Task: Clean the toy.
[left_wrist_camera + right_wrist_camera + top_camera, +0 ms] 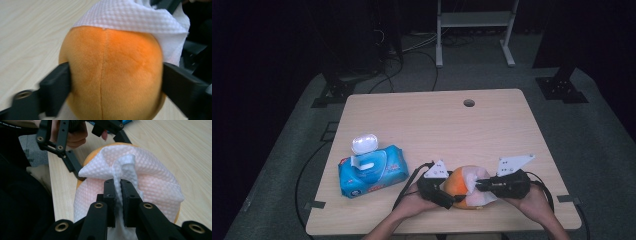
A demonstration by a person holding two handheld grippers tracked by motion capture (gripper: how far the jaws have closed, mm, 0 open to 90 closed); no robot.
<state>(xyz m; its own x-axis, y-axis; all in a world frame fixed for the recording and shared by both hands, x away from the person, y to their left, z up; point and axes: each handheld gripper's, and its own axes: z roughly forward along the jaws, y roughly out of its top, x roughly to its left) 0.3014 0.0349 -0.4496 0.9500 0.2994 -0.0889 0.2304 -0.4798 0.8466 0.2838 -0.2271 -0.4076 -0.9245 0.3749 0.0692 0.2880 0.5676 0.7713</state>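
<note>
An orange plush ball (456,183) lies near the table's front edge, between both hands. A white dimpled wipe (473,179) is draped over its right side. My left gripper (451,192) reaches in from the left, and in the left gripper view its black jaws press against both flanks of the ball (112,72), with the wipe (135,17) hanging over the top. From the right comes my right gripper (475,185). In the right gripper view it (118,191) is shut on a pinched fold of the wipe (150,177) over the ball (91,157).
A blue pack of wet wipes (372,172) with its white lid (364,143) flipped open lies at the front left of the wooden table (437,120). A cable hole (469,103) is near the far edge. Dark stands and cables stand on the floor beyond.
</note>
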